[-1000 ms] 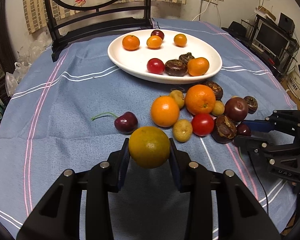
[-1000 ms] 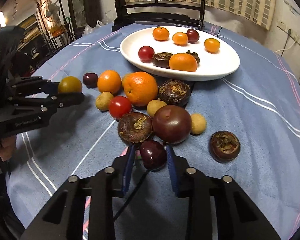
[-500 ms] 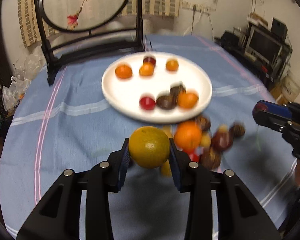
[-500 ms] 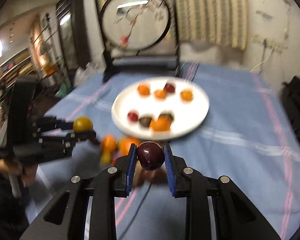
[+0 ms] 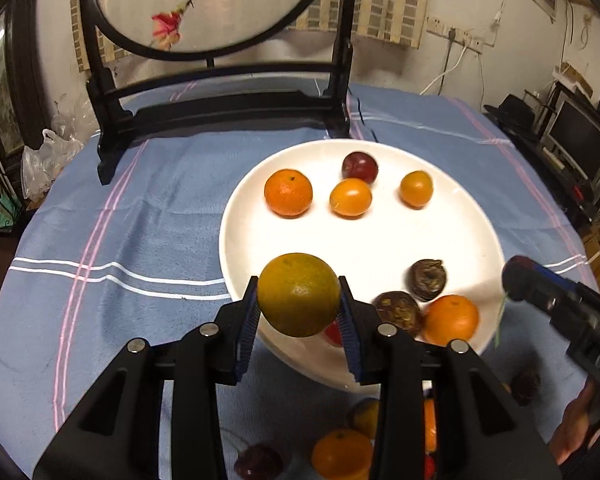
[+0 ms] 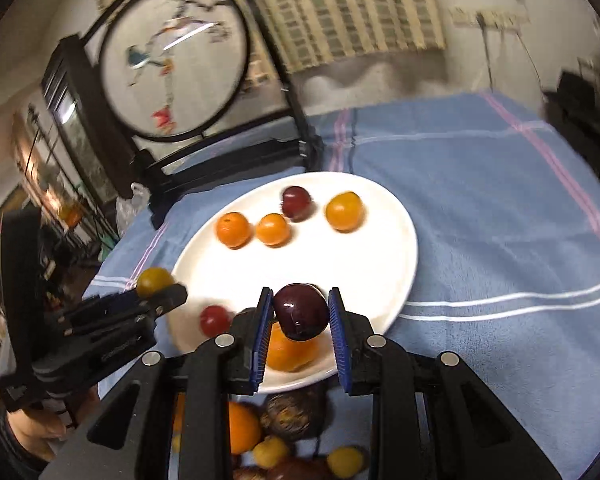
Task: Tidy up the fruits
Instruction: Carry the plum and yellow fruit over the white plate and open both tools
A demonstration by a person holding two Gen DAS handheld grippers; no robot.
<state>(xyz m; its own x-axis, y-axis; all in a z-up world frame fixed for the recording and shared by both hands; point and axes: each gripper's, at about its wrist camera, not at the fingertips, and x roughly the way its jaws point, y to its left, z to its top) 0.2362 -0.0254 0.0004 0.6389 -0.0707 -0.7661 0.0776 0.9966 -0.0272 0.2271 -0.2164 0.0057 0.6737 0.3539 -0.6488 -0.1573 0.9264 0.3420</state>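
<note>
Blue cloth (image 5: 148,216): left gripper (image 5: 299,312) clamps yellowish orange (image 5: 298,294); right gripper (image 6: 300,320) probably cherry (image 6: 301,311).

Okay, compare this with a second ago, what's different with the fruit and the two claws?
Both claws rose from the loose fruit pile and swung over the white plate. The left claw kept its grip on the yellow-green citrus, the right claw on the dark cherry. Nothing was released; the fruit on the plate stayed put.
</note>
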